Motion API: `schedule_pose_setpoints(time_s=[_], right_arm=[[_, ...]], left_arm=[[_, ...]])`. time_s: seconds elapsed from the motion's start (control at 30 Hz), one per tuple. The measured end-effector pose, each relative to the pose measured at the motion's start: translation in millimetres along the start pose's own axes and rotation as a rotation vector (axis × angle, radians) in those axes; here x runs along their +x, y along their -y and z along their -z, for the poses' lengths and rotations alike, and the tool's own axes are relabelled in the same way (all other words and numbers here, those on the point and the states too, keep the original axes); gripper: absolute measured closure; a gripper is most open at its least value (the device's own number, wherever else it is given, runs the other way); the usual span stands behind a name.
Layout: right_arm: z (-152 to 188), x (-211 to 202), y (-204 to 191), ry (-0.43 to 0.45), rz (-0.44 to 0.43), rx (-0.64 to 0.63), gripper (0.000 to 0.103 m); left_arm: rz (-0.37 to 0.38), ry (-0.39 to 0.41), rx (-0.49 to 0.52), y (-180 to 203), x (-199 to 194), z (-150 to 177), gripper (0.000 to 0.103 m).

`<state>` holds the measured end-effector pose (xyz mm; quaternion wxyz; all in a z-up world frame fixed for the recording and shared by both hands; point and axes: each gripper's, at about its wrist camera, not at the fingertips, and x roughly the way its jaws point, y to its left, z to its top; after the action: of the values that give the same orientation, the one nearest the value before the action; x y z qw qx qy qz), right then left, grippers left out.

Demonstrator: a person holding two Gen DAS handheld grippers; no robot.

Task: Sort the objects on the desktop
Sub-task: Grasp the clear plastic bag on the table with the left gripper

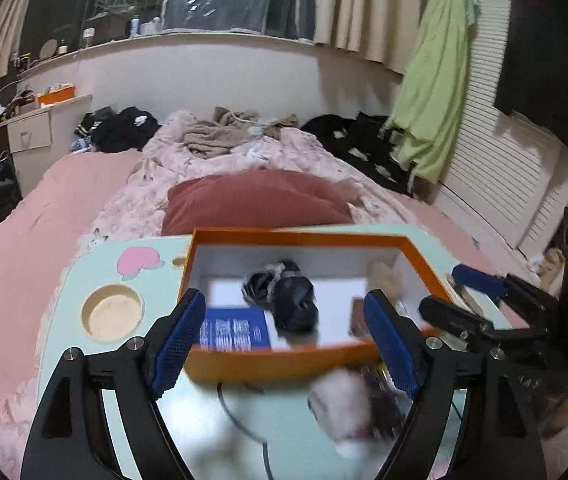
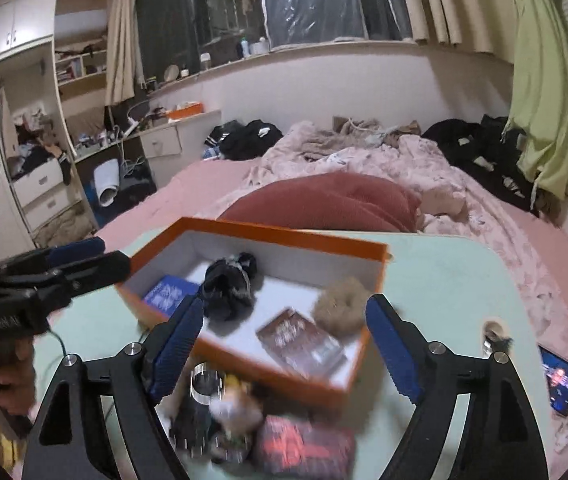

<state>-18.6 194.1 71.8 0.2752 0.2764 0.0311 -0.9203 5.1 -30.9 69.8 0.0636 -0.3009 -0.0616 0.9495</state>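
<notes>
Mint-green tabletop (image 2: 444, 280) carried an orange box (image 2: 348, 248) near its middle. Inside lay a black scrunchie (image 2: 230, 284), a blue packet (image 2: 168, 294), a brown packet (image 2: 304, 340) and a tan scrunchie (image 2: 342, 306). Only the right wrist view showed the phone (image 2: 564, 382); only the left showed the round cup recess (image 1: 112, 312). Both the left gripper (image 1: 284, 344) and right gripper (image 2: 284, 348) were spread wide, holding nothing.

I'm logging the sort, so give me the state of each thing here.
Orange box: open, partly filled.
Black scrunchie: in the box.
Tan scrunchie: in the box.
Phone: screen lit.
Left gripper: jaws open, empty.
Right gripper: jaws open, empty.
</notes>
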Motion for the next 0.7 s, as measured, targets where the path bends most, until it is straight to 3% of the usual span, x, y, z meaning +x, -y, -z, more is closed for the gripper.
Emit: schedule_pose_setpoints(time_s=[0.2, 0.33, 0.47, 0.57, 0.7], right_arm=[[48.5, -18.8, 9.6, -0.107, 0.073, 0.004, 0.019], [76.1, -12.6, 15.9, -0.194, 0.086, 0.038, 0.019], [86.1, -5.7, 4.3, -0.225, 0.152, -0.037, 0.015], [87.3, -1.0, 5.5, -0.236, 0.137, -0.04, 0.004], [89.7, -0.6, 8.8, -0.23, 0.136, -0.036, 0.003]], left_arm=[[-0.012, -0.119, 0.066, 6.8, -11.7, 42.4, 0.022], [-0.002, -0.213, 0.076, 9.4, 0.4, 70.3, 0.022], [-0.038, -0.327, 0.108, 11.0, 20.8, 88.4, 0.021], [-0.055, -0.331, 0.137, 13.5, 25.3, 95.2, 0.001], [-0.052, -0.332, 0.132, 13.5, 26.0, 96.9, 0.0]])
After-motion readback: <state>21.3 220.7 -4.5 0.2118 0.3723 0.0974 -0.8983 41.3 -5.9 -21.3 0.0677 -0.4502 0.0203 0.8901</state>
